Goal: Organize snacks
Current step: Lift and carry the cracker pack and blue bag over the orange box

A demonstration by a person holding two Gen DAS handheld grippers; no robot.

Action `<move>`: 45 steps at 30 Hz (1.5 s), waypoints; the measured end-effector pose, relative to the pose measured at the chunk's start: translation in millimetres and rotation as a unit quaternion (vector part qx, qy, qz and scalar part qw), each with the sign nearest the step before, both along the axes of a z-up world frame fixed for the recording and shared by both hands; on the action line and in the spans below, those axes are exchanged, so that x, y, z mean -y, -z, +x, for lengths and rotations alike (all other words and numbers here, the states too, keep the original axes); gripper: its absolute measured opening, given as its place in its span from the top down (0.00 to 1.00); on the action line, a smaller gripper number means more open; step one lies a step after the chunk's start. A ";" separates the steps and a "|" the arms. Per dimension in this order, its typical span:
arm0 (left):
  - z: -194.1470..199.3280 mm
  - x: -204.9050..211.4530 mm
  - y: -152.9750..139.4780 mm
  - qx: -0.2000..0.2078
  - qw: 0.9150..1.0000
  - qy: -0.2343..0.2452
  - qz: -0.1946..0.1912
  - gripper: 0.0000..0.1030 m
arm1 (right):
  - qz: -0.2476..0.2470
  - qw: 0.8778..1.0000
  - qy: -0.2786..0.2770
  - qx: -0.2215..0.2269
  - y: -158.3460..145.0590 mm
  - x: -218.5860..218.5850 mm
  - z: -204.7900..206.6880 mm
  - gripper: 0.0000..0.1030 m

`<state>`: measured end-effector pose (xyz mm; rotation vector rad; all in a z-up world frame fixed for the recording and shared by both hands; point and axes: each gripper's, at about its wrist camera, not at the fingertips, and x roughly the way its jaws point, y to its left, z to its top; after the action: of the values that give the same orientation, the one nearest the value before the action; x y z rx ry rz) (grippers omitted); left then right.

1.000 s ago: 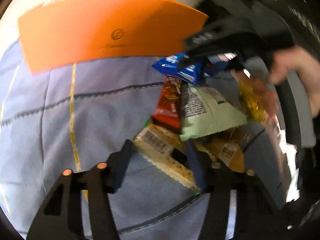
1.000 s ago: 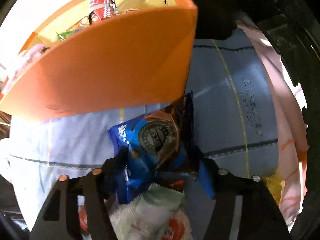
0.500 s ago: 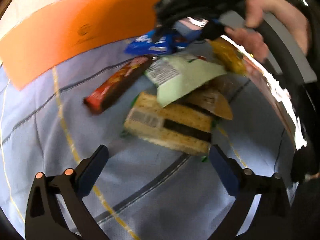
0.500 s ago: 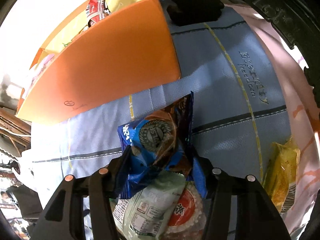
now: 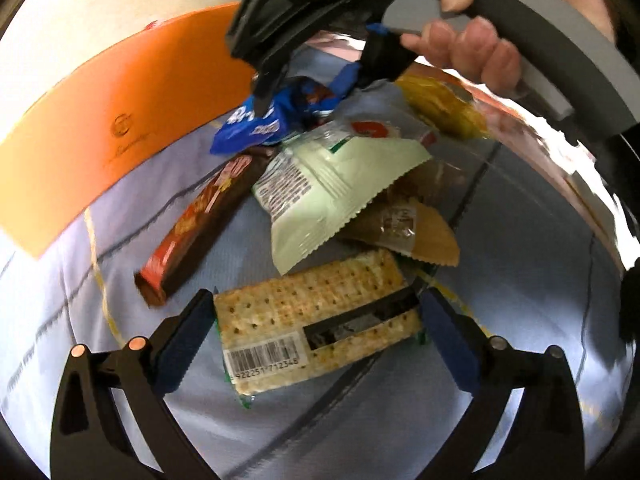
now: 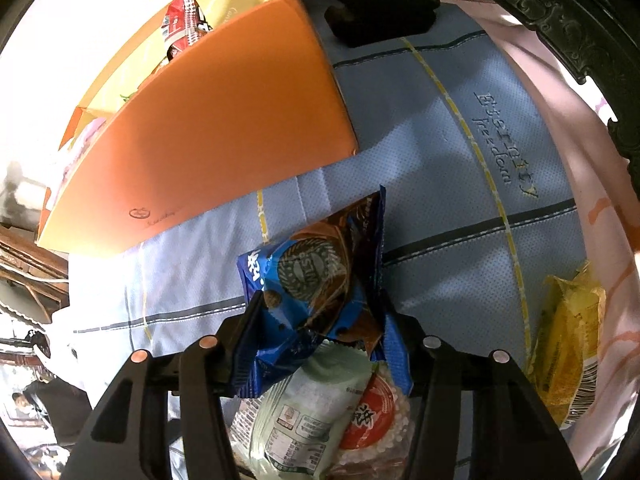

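right gripper (image 6: 320, 344) clamps a blue cookie packet (image 6: 312, 292) over the snack pile.
left gripper (image 5: 316, 332), jaws just spread wide and released, straddles a cracker pack (image 5: 316, 320) lying on the blue cloth (image 5: 520, 280) near the orange box (image 6: 208, 132).

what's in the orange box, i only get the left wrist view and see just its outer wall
Observer: A red and white packet stands inside the orange box.
Operator: and the other gripper, got anything
Observer: Yes. The right gripper has just been closing its jaws, and both pads press the blue packet.
Operator: that yellow one, what's it lying on
Observer: The yellow packet lies where the blue cloth meets a pink cloth.
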<state>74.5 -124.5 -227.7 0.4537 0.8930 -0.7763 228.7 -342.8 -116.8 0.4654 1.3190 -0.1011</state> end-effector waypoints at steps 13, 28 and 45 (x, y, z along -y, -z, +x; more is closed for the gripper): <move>-8.3 -12.8 -5.8 -0.002 0.999 -0.036 -0.003 0.07 | 0.008 1.000 0.008 0.011 -10.7 5.2 -2.8 0.48; -6.7 -48.9 -57.7 0.017 0.997 -0.057 -0.044 0.07 | 0.031 0.998 0.033 0.048 -47.1 10.6 -27.2 0.52; 87.5 -67.2 -186.2 0.137 0.980 -0.123 -0.073 0.07 | 0.012 0.982 0.026 0.186 -175.0 3.1 4.9 0.53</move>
<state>162.0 -57.4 -41.5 0.3053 0.6149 -0.5324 233.6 -345.9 58.2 0.5117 0.9429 -0.0377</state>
